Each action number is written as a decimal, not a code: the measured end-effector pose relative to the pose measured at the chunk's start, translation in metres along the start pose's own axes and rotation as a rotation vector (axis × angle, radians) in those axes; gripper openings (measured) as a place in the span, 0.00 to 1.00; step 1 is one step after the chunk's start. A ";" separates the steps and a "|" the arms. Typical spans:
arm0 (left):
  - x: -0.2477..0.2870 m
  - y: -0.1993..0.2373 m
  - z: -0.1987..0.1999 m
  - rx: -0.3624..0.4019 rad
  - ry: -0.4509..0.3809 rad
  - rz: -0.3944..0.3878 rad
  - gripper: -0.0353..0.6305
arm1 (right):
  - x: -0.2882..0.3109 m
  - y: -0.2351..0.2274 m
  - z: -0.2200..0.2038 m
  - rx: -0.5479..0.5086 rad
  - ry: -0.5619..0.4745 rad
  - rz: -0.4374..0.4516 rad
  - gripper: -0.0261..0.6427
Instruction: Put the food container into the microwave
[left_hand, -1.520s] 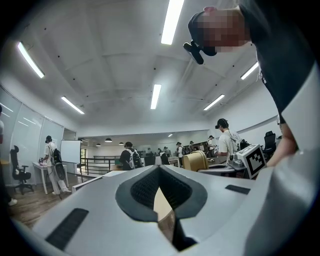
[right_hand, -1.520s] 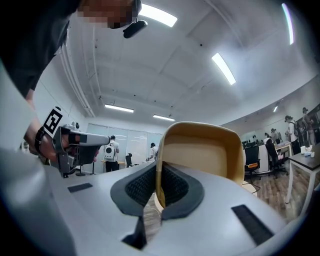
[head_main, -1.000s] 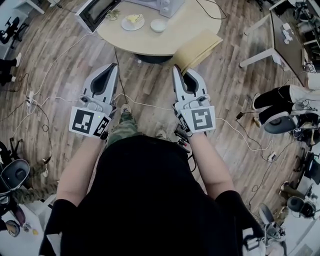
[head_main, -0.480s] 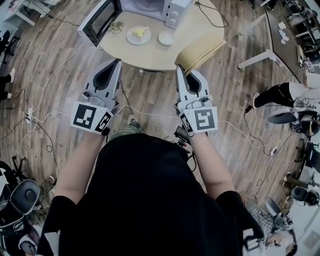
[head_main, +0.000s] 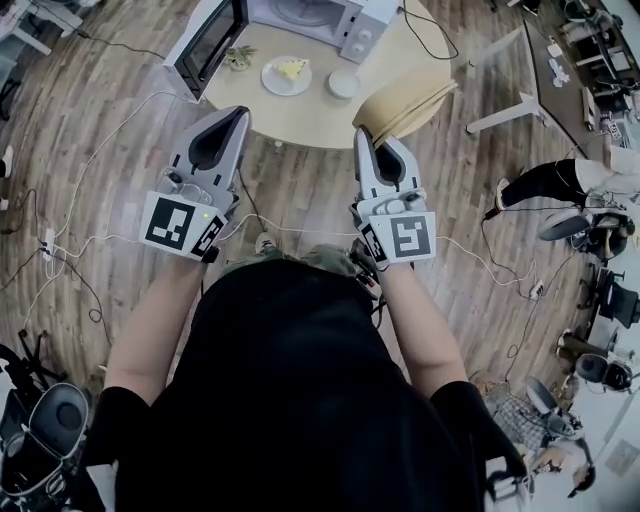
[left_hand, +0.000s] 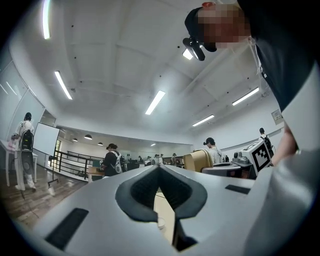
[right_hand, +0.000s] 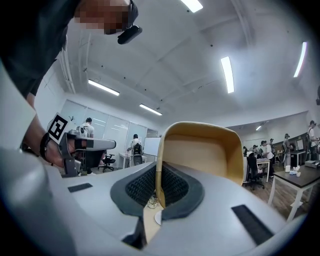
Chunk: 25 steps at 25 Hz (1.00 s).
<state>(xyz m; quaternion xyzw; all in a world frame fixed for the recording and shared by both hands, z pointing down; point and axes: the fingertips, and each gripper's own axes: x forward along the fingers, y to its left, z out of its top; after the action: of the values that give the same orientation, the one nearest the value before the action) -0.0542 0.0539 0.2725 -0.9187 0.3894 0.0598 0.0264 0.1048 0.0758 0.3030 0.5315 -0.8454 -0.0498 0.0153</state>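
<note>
Facing the table edge, left gripper and right gripper hover closed.

Head view looks steeply down on left gripper, right gripper and the surface past their fingers; gripper views face that surface low along the fingers.

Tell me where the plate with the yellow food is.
Head view, top centre: the plate lies on the round table, just in front of the open microwave, with a small white bowl to its right.
</note>
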 end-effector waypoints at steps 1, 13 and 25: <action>-0.001 0.005 0.001 -0.003 -0.005 0.003 0.08 | 0.003 0.003 0.000 -0.004 0.005 0.004 0.08; -0.005 0.033 0.002 -0.012 -0.031 0.038 0.08 | 0.029 0.021 0.006 -0.040 0.007 0.041 0.08; 0.033 0.081 -0.005 0.012 -0.016 0.099 0.08 | 0.099 -0.002 0.003 -0.045 -0.029 0.104 0.08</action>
<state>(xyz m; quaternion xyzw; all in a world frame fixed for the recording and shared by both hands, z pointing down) -0.0895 -0.0264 0.2726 -0.8977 0.4344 0.0659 0.0321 0.0633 -0.0144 0.2973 0.4855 -0.8708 -0.0756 0.0176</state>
